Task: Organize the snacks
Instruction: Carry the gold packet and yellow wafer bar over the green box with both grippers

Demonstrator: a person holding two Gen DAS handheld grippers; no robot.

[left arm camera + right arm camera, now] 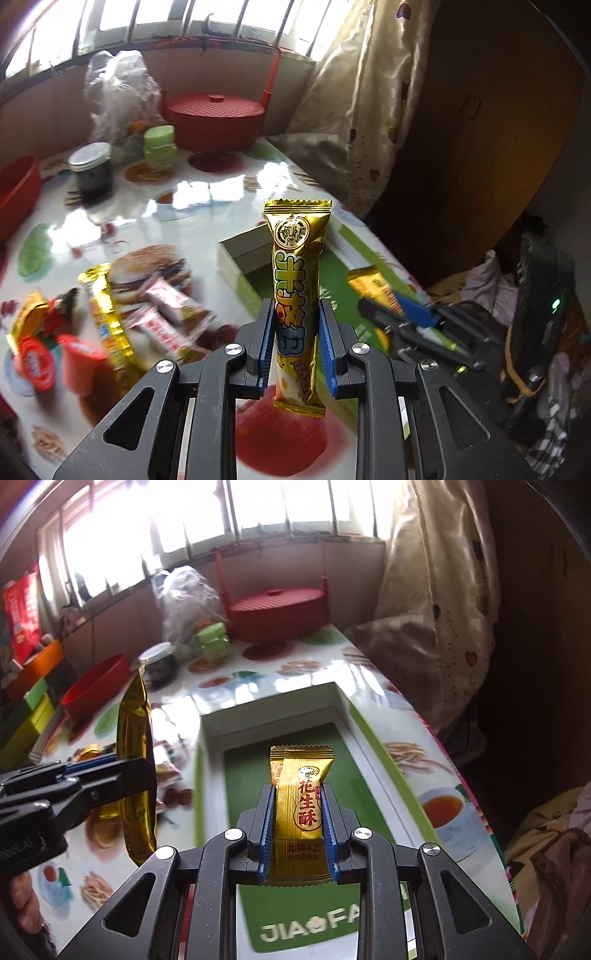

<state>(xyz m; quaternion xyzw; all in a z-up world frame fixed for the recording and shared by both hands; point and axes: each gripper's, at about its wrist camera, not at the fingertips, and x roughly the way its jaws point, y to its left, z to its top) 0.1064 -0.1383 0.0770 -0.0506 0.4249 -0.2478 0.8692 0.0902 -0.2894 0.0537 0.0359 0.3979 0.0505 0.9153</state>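
My left gripper is shut on a long gold snack bar with blue and white letters, held upright above the table. My right gripper is shut on a gold peanut crisp packet and holds it over the open white box with a green bottom. The box also shows in the left wrist view, beyond the bar. The left gripper with its bar shows at the left of the right wrist view. A pile of loose snacks lies on the table to the left.
A red lidded pot, a dark jar, green tubs, a plastic bag and a red bowl stand at the back of the table. A curtain hangs at the right edge.
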